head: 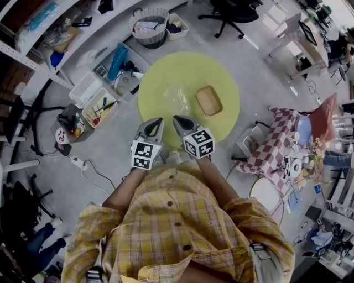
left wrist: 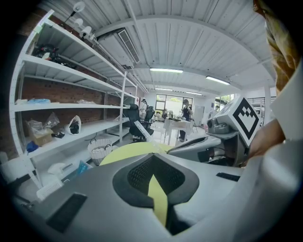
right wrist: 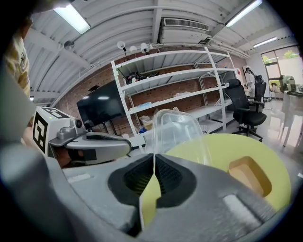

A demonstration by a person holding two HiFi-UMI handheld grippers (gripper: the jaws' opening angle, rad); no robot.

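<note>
- Closest to the head camera: plaid shirt (head: 177, 221), on the near side of the clear container (head: 174, 99).
- Next out, left tongs (left wrist: 152, 160): closed tip to tip, with nothing pinched between the pads and only a sliver of yellow showing through the gap behind the tips. Short of the clear container and slightly to its left, over the near rim of the yellow tabletop (head: 221, 72).
- Alongside, right tongs (right wrist: 154, 158): likewise closed and empty, tips aimed straight at the clear container and just short of its near wall. Contact hard to judge, but no grip on it in any view.
- Clear container itself: resting near the middle of the tabletop, see-through and seemingly empty, neither lifted nor tipped. Which way up, hard to tell.
- Just right of the clear container and apart from it: shallow wooden tray (head: 209, 100), flat on the tabletop, also empty.
- Judged from this: both tongs close in, no grasp made yet on either item, nothing placed into or onto anything.
- Left of the clear container, down on the floor: tool bin (head: 99, 108). Farther out the same way, white shelving (head: 33, 50).
- Beyond the clear container: woven basket (head: 149, 26).
- Farthest, beyond the clear container and to its right: black office chair (head: 232, 11).
</note>
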